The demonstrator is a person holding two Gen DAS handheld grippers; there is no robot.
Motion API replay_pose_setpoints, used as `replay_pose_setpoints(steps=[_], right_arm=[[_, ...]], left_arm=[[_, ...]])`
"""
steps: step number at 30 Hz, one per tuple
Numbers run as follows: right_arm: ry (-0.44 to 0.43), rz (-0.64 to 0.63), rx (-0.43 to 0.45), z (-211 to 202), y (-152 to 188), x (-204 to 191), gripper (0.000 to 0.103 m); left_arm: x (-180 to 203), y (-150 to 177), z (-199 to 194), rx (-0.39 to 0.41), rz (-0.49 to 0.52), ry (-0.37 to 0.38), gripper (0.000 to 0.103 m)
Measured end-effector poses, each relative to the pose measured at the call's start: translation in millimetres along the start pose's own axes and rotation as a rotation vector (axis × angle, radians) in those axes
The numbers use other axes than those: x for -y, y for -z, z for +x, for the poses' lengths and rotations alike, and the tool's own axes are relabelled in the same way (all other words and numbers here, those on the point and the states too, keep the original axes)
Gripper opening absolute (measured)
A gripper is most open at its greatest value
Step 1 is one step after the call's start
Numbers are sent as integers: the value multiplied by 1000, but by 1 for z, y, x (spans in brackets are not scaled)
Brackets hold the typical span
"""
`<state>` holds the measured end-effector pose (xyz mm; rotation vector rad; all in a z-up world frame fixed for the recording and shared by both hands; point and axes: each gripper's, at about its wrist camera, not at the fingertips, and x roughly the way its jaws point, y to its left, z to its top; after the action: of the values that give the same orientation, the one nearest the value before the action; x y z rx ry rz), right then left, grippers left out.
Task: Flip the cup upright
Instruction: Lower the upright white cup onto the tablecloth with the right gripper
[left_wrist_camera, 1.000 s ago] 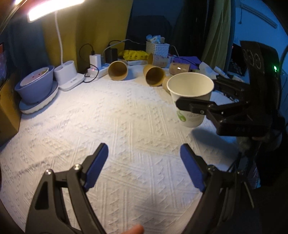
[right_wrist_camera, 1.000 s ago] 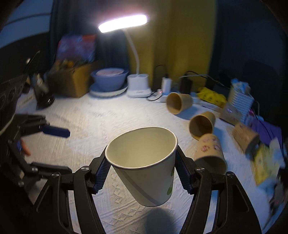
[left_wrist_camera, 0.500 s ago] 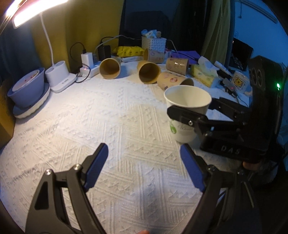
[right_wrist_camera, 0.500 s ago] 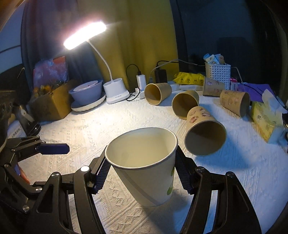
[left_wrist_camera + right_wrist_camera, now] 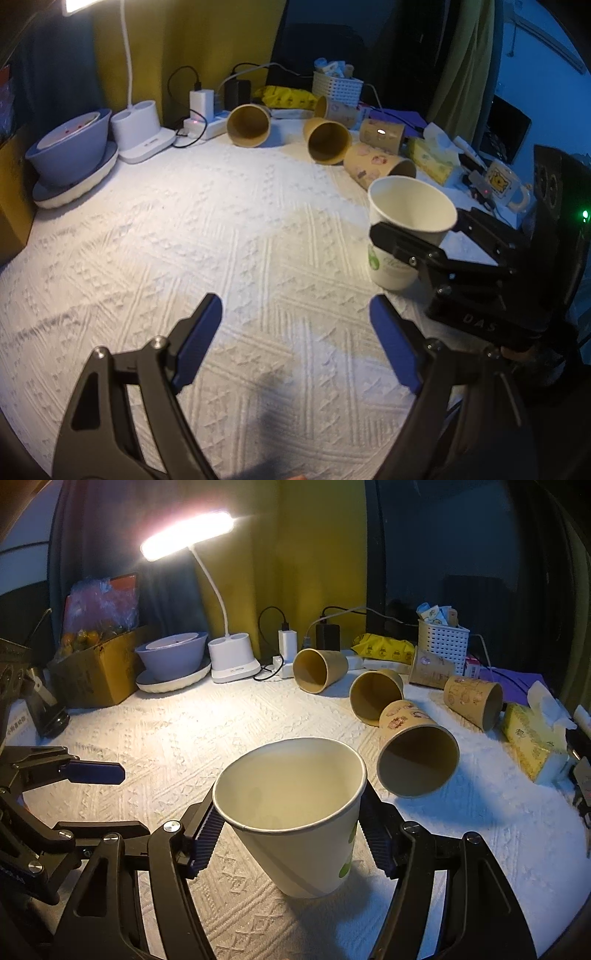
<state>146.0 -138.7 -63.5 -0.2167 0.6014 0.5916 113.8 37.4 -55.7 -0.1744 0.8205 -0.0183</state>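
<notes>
A white paper cup (image 5: 295,812) with a green print stands upright, its base on the white textured cloth (image 5: 166,738). My right gripper (image 5: 291,834) has its blue pads against the cup's sides just under the rim. The cup also shows in the left wrist view (image 5: 406,229), held by the right gripper (image 5: 424,251). My left gripper (image 5: 295,343) is open and empty over the cloth, to the left of the cup. It shows at the left edge of the right wrist view (image 5: 92,771).
Several brown paper cups (image 5: 417,753) lie on their sides behind and right of the white cup. A desk lamp (image 5: 229,661), a bowl on a plate (image 5: 173,657), a cardboard box (image 5: 96,672), a white basket (image 5: 441,642) and a tissue pack (image 5: 532,738) line the back and right.
The right gripper has lowered the white cup from the air until its base rests on the cloth. The left gripper has stayed open and almost still.
</notes>
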Motion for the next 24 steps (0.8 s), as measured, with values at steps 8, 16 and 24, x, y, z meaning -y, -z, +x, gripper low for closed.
replay_pose_setpoints(steps=[8, 16, 24], right_arm=[[23, -2, -23, -2, 3, 0, 79], [44, 12, -5, -21, -2, 2, 84], [67, 20, 21, -64, -9, 1, 84]], left_arm=[[0, 6, 2, 4, -20, 8, 83], [5, 6, -15, 47, -14, 3, 83], [20, 12, -47, 123, 10, 15, 83]])
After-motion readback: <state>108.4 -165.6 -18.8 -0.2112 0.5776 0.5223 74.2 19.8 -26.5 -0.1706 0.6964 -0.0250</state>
